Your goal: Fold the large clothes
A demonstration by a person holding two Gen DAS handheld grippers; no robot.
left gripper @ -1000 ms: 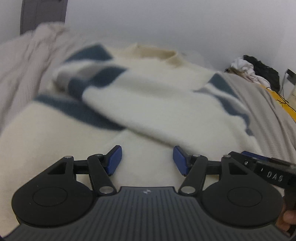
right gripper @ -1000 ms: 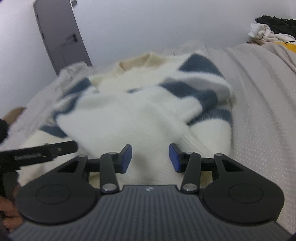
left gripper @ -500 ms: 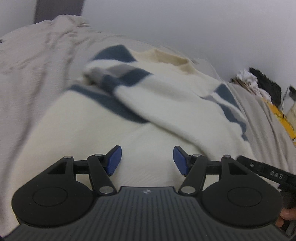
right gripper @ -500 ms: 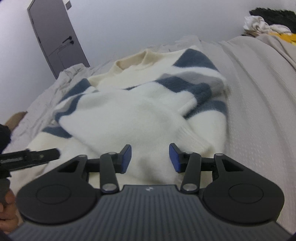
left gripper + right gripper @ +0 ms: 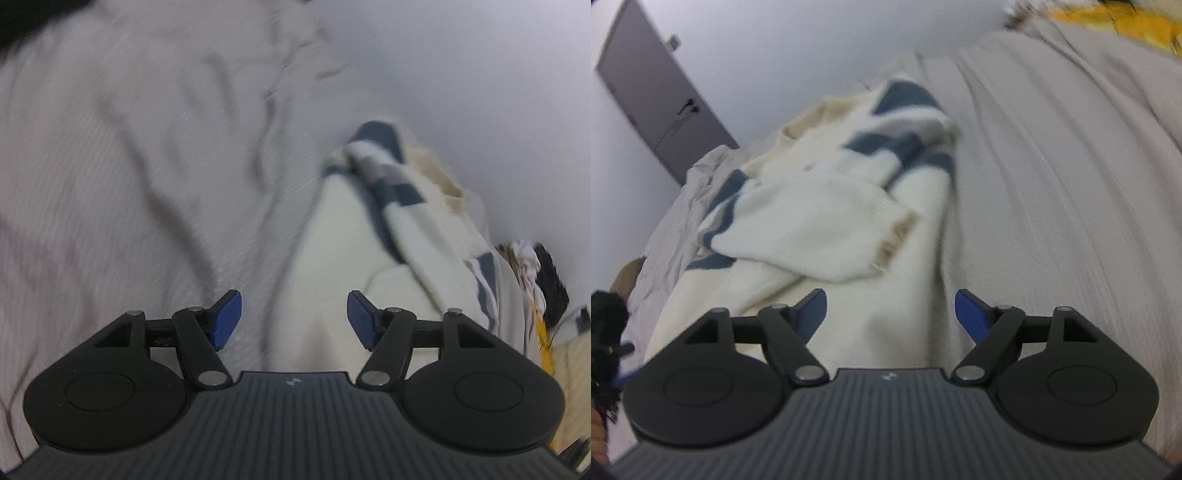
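Observation:
A cream sweater (image 5: 827, 221) with dark blue stripes lies on the bed, both sleeves folded across its body. In the left wrist view the sweater (image 5: 354, 266) fills the right half, blurred by motion. My left gripper (image 5: 293, 319) is open over the sweater's left edge, nothing between its blue pads. My right gripper (image 5: 890, 314) hovers over the sweater's lower right edge and its jaws are opening, with cream fabric below them but not pinched. A folded sleeve cuff (image 5: 886, 236) lies just ahead of the right gripper.
The bed is covered by a wrinkled pale grey sheet (image 5: 129, 184). A grey door (image 5: 661, 92) stands at the back left. A heap of dark, white and yellow clothes (image 5: 535, 280) lies at the bed's right side. A hand (image 5: 600, 424) shows at the lower left edge.
My left gripper swung left toward the sweater's left edge and rolled. My right gripper moved right to the sweater's right edge, rolled, and its jaws spread wider.

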